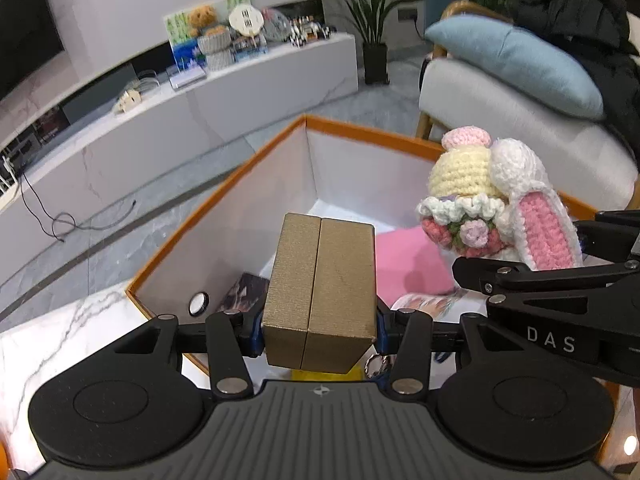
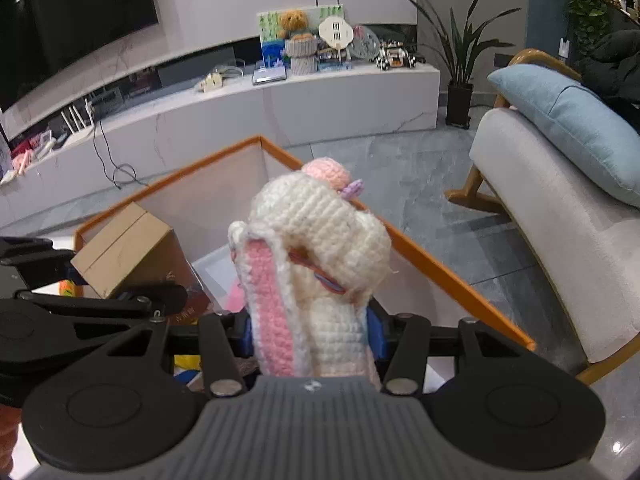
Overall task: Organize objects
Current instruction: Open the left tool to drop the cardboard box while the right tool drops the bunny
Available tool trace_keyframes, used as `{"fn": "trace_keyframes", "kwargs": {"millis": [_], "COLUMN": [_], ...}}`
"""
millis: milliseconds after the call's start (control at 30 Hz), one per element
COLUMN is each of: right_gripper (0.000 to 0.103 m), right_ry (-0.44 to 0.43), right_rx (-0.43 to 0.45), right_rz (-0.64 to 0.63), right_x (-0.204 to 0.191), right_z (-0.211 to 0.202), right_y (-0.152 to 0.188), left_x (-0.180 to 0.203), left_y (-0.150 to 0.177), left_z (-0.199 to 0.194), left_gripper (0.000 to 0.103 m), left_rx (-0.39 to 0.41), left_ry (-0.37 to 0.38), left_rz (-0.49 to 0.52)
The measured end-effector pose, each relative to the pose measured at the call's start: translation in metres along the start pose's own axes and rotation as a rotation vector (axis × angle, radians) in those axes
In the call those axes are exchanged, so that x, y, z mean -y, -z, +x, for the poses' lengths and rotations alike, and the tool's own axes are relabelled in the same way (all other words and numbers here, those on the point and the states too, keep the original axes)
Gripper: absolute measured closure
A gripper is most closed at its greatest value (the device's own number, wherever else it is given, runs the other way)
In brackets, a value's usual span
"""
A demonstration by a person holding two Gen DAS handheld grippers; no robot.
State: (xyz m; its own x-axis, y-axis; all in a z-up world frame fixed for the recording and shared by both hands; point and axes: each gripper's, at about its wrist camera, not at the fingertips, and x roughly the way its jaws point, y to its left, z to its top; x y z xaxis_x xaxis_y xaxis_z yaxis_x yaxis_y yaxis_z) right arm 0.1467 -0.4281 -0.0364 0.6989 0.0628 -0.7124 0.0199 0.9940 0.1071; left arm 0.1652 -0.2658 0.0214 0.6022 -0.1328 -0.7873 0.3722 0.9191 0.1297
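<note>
Our left gripper (image 1: 320,332) pinching a gold box (image 1: 322,288), our right gripper (image 2: 314,332) clamped on a crocheted bunny (image 2: 316,264), both held above the orange-rimmed storage box (image 1: 224,196) on the marble table (image 1: 60,344)

Both handheld tools look alike. The left gripper (image 1: 320,320) and right gripper (image 2: 316,332) each have a dark grey ribbed body with a small cross-shaped emblem at its front edge, flanked by two round matte-black discs. Black linkage arms with silver pivot pins run to blue finger pads (image 2: 376,332). White letters "DAS" mark one black arm
</note>
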Motion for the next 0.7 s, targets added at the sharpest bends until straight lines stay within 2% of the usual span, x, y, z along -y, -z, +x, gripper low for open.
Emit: {"fn": "trace_keyframes", "kwargs": {"millis": [167,233,300,467,500,567,633,700], "right_gripper": [0.049,0.048,0.046,0.044,0.043,0.031,0.024,0.024], "right_ry": [-0.046,-0.046,-0.022,0.0,-0.003,-0.007,-0.01,-0.017], "right_rx": [-0.036,-0.041,-0.059,-0.068,-0.061,-0.045,-0.026,-0.012], "right_rz": [0.048,0.041,0.022,0.007,0.01,0.018,0.024,0.034], "right_x": [0.002,-0.001,-0.005,-0.006,-0.005,-0.004,-0.004,-0.004], "right_z": [0.013,0.014,0.017,0.016,0.015,0.011,0.008,0.003], "right_y": [-0.001,-0.001,0.001,0.001,0.001,0.0,-0.004,-0.006], "left_x": [-0.006,-0.005,-0.002,0.003,0.002,-0.001,-0.005,-0.01], "left_y": [0.006,0.01,0.013,0.018,0.018,0.015,0.015,0.015], "left_z": [0.014,0.016,0.016,0.012,0.011,0.01,0.006,0.002], "left_gripper": [0.048,0.042,0.031,0.025,0.024,0.022,0.022,0.02], "left_rx": [-0.039,-0.034,-0.022,-0.003,0.0,0.004,0.013,0.031], "left_ry": [0.017,0.002,0.012,0.021,0.027,0.042,0.065,0.071], "left_rz": [-0.008,0.012,0.035,0.04,0.03,0.006,-0.026,-0.054]}}
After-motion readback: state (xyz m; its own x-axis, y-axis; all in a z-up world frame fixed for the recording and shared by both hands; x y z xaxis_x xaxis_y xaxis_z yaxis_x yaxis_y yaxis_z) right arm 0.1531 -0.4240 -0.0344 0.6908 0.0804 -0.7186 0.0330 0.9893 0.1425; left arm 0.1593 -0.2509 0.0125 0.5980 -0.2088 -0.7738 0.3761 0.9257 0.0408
